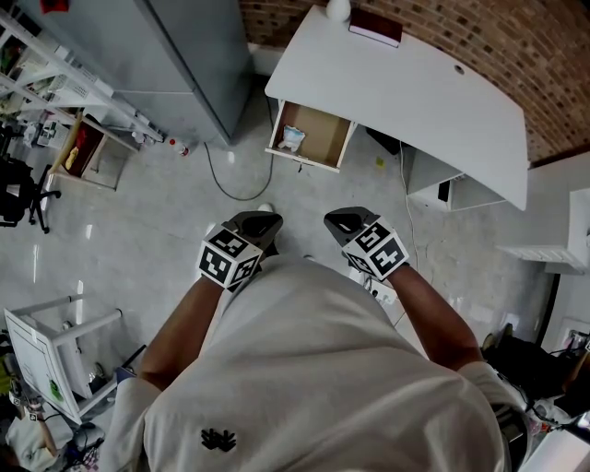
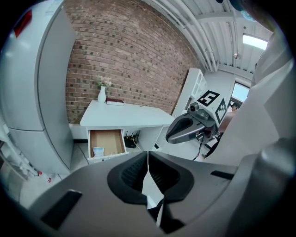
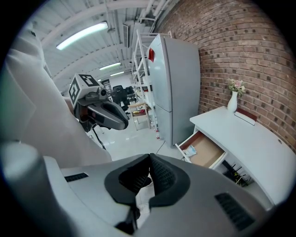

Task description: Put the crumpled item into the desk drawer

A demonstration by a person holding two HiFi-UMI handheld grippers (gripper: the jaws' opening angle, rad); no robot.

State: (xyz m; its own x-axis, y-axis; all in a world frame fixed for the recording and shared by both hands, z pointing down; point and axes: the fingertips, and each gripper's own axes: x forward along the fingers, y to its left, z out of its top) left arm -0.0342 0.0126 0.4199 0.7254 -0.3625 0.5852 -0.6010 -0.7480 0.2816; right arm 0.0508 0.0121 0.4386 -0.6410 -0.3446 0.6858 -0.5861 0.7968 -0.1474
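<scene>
1. Head view: The person stood well apart from the white worktop (image 1: 396, 83). The left tool (image 1: 257, 225) and the right tool (image 1: 348, 224) were held close in front of the body, side by side and pointing towards the drawer (image 1: 312, 136). Neither reached for anything, which fitted the state of the job. The drawer stood pulled out under the worktop's left end. The crumpled item (image 1: 291, 138), a small pale wad, lay inside it on the brown bottom, against the left side. The rest of the drawer looked bare. I judged the placing done, with perhaps only the shutting of the drawer left. A vase (image 1: 337, 9) and a dark book (image 1: 375, 26) sat at the worktop's far edge, clear of the drawer.

2. Left gripper view: The left tool's jaws were pressed together with nothing between them. Beyond them the open drawer faced the camera, with the crumpled item towards its front left corner. Whether it touched the side wall could not be told. The right tool hung near at the right, its jaws closed too, so both were free and carrying nothing.

3. Right gripper view: The right tool's jaws met along one seam and were empty. The drawer showed slantwise, just beside a tall grey cabinet (image 3: 178, 88). The crumpled item lay alone in it near the front. The left tool hovered at the left, apart from everything.
</scene>
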